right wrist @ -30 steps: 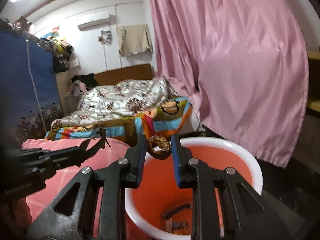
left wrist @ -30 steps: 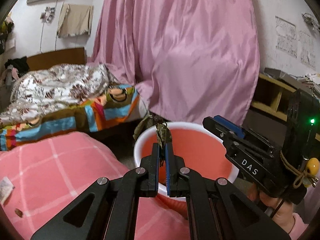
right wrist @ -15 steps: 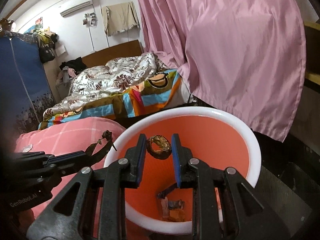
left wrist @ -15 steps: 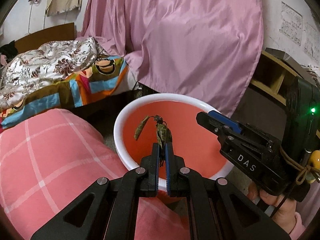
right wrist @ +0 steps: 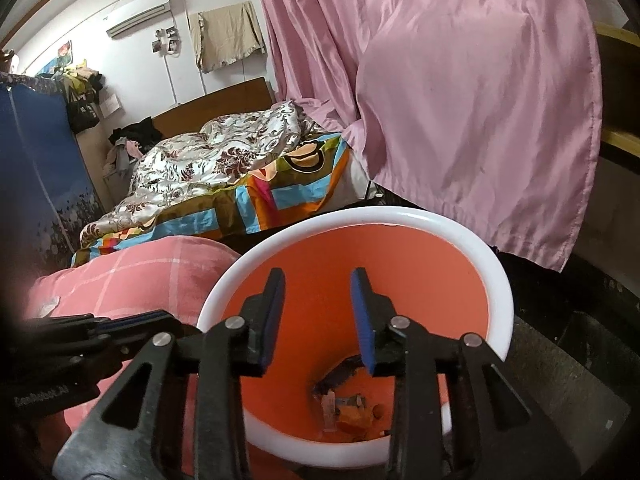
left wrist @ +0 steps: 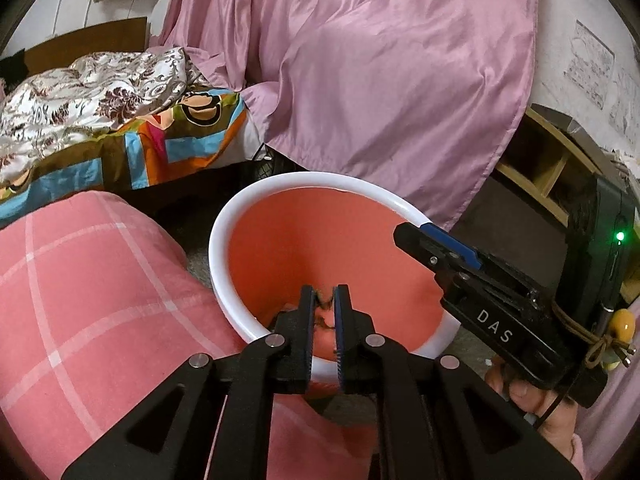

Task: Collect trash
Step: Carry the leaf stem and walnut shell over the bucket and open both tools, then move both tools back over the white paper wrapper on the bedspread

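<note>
Right gripper [right wrist: 318,312] tilted down over orange bin [right wrist: 496,280], fingers spread wide, nothing between them. Left gripper [left wrist: 324,312] over bin's near rim, fingers parted by narrow gap, empty. Trash [right wrist: 348,404] lies on bin bottom. "DAS" printed on right gripper body. Pink checked cushion [left wrist: 80,300] left of bin; pink curtain [left wrist: 380,80] behind bin.
</note>
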A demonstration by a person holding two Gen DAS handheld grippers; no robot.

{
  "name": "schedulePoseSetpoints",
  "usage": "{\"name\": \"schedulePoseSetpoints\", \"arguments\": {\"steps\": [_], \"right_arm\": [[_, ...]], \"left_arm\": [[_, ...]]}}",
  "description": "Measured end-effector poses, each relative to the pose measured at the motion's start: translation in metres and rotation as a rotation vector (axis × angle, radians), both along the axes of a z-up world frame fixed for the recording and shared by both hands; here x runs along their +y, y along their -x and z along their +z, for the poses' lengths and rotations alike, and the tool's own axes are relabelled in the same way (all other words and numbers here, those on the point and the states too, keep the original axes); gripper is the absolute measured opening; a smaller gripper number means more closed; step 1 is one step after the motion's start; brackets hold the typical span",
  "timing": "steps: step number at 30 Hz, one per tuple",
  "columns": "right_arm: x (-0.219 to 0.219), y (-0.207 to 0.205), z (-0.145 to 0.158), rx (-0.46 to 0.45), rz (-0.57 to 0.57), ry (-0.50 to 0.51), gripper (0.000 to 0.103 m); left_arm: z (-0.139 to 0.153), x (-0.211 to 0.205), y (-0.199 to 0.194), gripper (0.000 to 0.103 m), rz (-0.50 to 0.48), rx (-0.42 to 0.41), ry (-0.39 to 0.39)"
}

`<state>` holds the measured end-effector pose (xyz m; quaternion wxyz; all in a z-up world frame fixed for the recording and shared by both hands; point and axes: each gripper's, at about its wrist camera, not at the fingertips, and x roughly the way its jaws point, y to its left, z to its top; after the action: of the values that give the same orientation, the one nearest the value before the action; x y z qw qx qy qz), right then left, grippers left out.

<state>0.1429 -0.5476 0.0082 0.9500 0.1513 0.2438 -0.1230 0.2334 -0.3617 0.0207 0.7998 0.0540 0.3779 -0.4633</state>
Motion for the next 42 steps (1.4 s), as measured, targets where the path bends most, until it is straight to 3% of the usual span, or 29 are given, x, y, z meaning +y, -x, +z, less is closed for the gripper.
{"name": "schedulePoseSetpoints", "arguments": {"steps": [1,3,8,11,13,16,18,19,24,31,42], "right_arm": [[0.000,0.000,0.000,-0.001,0.000,0.000,0.040],[0.001,0.000,0.001,-0.007,-0.001,-0.001,0.042],[0.005,0.002,0.009,-0.041,-0.008,0.021,0.051],[0.014,0.005,0.018,-0.091,-0.007,0.049,0.061],[0.019,0.007,0.023,-0.122,-0.006,0.060,0.074],[0.030,0.010,0.033,-0.181,-0.005,0.079,0.089],[0.038,0.012,0.040,-0.238,0.011,0.068,0.099],[0.042,0.012,0.043,-0.259,0.021,0.063,0.103],[0.071,0.012,0.058,-0.374,0.089,0.059,0.103],[0.132,0.017,0.079,-0.535,0.194,0.077,0.103],[0.209,0.018,0.092,-0.671,0.309,0.099,0.103]], "left_arm": [[0.000,0.000,-0.001,0.013,0.002,0.004,0.005],[0.002,0.004,-0.003,0.028,0.020,0.006,0.021],[0.016,0.020,-0.001,0.031,0.086,-0.032,0.084],[0.024,0.034,0.001,0.038,0.135,-0.079,0.101],[0.030,0.048,0.003,0.046,0.184,-0.113,0.123],[0.040,0.068,0.003,0.065,0.256,-0.152,0.142],[0.047,0.084,0.006,0.093,0.310,-0.191,0.161],[0.049,0.092,0.007,0.097,0.343,-0.217,0.170],[0.068,0.142,0.018,0.099,0.485,-0.348,0.192],[0.086,0.216,0.037,0.099,0.631,-0.471,0.229],[0.100,0.328,0.069,0.099,0.810,-0.624,0.249]]}}
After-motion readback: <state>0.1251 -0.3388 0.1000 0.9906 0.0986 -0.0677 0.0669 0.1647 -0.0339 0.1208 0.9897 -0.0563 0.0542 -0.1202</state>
